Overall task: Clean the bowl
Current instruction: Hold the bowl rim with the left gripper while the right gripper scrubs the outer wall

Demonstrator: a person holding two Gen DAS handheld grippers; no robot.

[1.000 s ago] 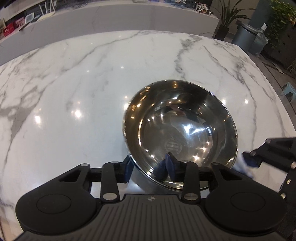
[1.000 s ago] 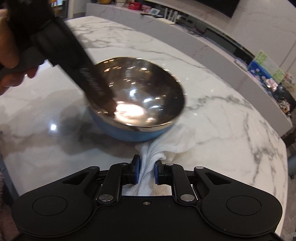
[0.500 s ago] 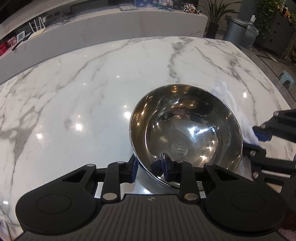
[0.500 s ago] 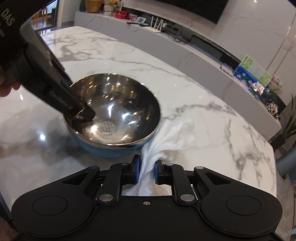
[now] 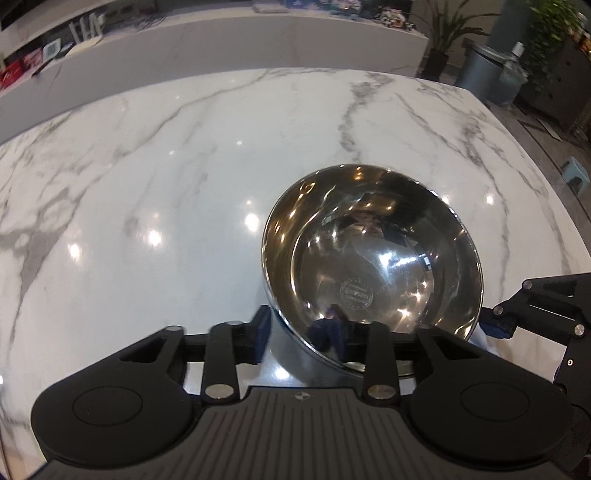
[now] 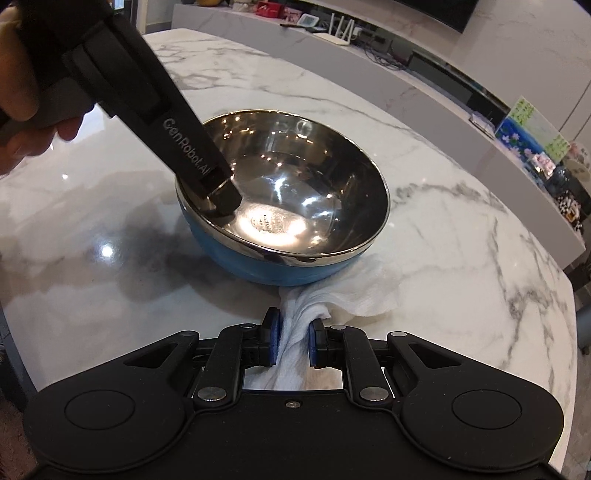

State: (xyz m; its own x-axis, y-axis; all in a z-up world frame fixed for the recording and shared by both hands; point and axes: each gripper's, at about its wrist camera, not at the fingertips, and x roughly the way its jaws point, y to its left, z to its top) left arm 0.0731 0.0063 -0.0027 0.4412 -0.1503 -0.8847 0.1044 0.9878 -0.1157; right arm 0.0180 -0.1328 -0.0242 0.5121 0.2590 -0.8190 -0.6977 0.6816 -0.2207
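Observation:
A steel bowl (image 5: 373,258) with a blue outside (image 6: 280,269) stands on the white marble table (image 5: 166,184). My left gripper (image 5: 297,332) straddles the bowl's near rim, one pad outside the wall and one inside. Its jaws are opening, and the gap is far wider than the thin rim. The right wrist view shows that gripper's fingers (image 6: 221,199) reaching down into the bowl from the upper left. My right gripper (image 6: 291,343) is shut on a bunched white cloth (image 6: 351,291), which lies against the bowl's base. The right gripper's fingertips (image 5: 498,326) show beside the bowl.
A long grey counter (image 5: 258,40) with small items runs behind the table. A potted plant (image 5: 443,33) and a grey bin (image 5: 484,70) stand on the floor past the far right corner. A person's hand (image 6: 18,110) holds the left gripper.
The left jaws have spread apart at the bowl's rim. The bowl, blurred and moving a second ago, now sits still. The right gripper keeps its grip on the cloth.

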